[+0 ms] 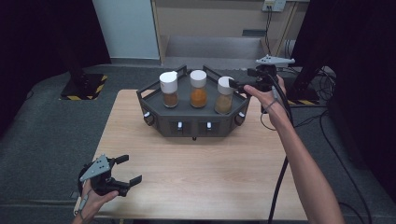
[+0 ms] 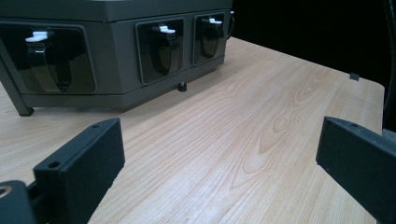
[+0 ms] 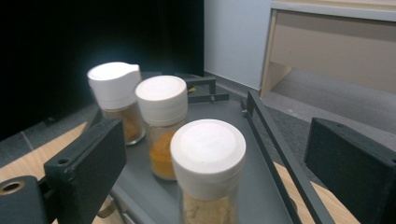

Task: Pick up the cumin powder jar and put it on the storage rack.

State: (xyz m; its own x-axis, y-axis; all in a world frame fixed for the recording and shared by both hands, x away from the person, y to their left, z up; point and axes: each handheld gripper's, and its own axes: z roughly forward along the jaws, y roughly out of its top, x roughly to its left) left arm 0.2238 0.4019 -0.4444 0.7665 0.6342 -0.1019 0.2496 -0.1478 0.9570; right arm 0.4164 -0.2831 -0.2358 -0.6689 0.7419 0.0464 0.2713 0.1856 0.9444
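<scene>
Your left gripper (image 1: pixel 125 175): at 7 o'clock on the table (image 1: pixel 196 186), near its front left corner, jaws wide apart with nothing between them. In the left gripper view (image 2: pixel 215 154) bare wood lies ahead of those jaws, running to the table's far edge.

Open room: the whole front half of the table, from 8 o'clock round to 4 o'clock, is free board. The front edge lies just behind your left hand (image 1: pixel 93 198); the right edge runs beside your right forearm.

Rack (image 1: pixel 161 119): dark, six-sided, standing at 12 o'clock on short feet, a low rail round its tray. Its front panels carry small white switches (image 2: pixel 163 30). The back corners overhang or meet the table's rear edge; you cannot tell which.

Jars, three, upright in a row on the tray, white caps, clear sides:
- left jar (image 1: pixel 169 88), brown powder, flip-style cap;
- middle jar (image 1: pixel 198 88), orange powder;
- right jar (image 1: pixel 224 95), pale tan powder, at 1 o'clock.

Your right gripper (image 1: pixel 233 84): at 1 o'clock, level with the right jar's cap, jaws wide. In the right gripper view (image 3: pixel 215 154) that jar (image 3: pixel 208 163) stands between the jaws, apart from both pads, its base cut off by the frame. The left jar (image 3: pixel 114 95) is partly hidden behind one jaw.
</scene>
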